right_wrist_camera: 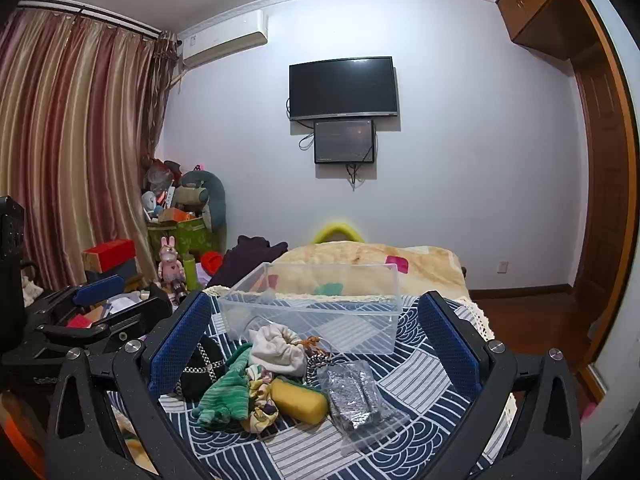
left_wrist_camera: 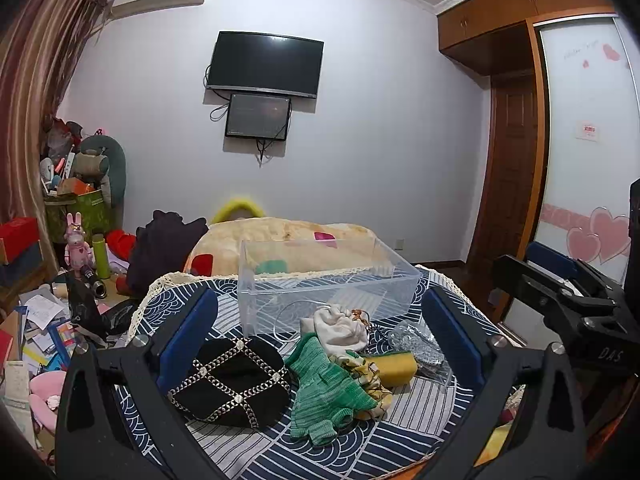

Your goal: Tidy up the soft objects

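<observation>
Clear bin (left_wrist_camera: pixel 320 280): you see it upright and empty at 12 o'clock.
Black cap (left_wrist_camera: pixel 232 384): flat at 9 o'clock of the pile, gold lattice trim.
Green glove (left_wrist_camera: pixel 324 392): limp at the centre, touching the cap.
White pouch (left_wrist_camera: pixel 340 328): bunched between glove and bin.
Yellow sponge (left_wrist_camera: pixel 396 366): at 3 o'clock of the glove.
Silver packet (right_wrist_camera: pixel 354 392): flat at 3 o'clock of the sponge.

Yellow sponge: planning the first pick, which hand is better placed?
Right, probably. The yellow sponge lies centred between the open right gripper fingers; for the left gripper it sits off right.
</observation>
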A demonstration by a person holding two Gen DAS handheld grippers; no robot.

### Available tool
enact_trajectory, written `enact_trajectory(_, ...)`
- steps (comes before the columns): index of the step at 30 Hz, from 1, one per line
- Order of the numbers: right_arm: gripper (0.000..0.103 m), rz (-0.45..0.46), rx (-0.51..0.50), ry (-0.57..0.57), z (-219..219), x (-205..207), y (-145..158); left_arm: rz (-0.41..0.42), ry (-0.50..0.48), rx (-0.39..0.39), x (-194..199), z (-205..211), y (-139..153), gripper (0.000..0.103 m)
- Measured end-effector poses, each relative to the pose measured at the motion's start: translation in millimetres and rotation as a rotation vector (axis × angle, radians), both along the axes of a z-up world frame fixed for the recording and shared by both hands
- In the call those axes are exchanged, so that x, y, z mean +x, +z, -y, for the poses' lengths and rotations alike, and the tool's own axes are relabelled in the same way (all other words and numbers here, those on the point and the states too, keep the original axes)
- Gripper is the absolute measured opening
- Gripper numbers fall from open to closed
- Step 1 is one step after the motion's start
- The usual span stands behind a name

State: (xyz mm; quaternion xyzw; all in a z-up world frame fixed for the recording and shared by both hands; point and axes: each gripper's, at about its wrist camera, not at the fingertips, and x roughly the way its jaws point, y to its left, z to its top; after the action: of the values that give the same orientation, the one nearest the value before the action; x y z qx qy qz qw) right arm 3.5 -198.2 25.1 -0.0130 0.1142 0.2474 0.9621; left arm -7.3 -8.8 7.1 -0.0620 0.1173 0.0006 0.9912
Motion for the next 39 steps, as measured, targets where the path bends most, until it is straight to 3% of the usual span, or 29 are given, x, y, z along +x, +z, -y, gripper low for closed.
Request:
enact_trajectory(31, 0.103, -0.001, 0.030, 0.053, 3, 1, -4, 0.007, 0.005, -0.010, -4, -2, 3, 0.103)
enact_trajectory(39, 0.103, -0.019, 0.024, 0.034, 1, 4, -9, -0.022, 0.036, 0.032, 5, -6, -8, 0.103)
